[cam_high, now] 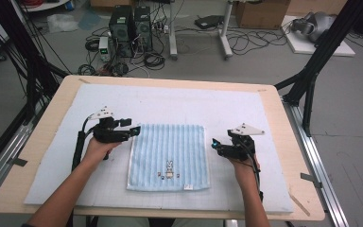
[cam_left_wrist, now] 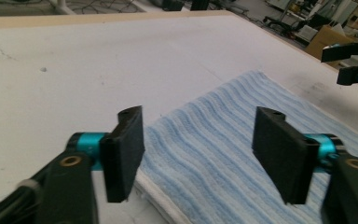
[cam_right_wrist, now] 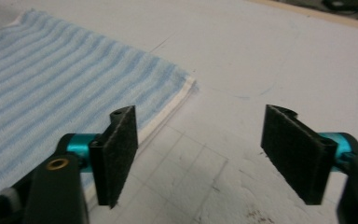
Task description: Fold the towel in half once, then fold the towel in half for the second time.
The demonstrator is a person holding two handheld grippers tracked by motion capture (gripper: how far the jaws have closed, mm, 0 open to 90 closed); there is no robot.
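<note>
A light blue striped towel lies flat at the centre of the high view on a white mat covering the wooden table, with a small rabbit motif near its lower edge. The left gripper sits at the towel's upper left corner, held in a hand entering from the lower left. In the left gripper view its jaws stand wide apart, holding nothing, over the towel's edge. The right gripper sits just beside the towel's right edge, centre right of the frame. In the right gripper view its jaws are likewise wide and empty, the towel's corner lying just ahead at upper left.
</note>
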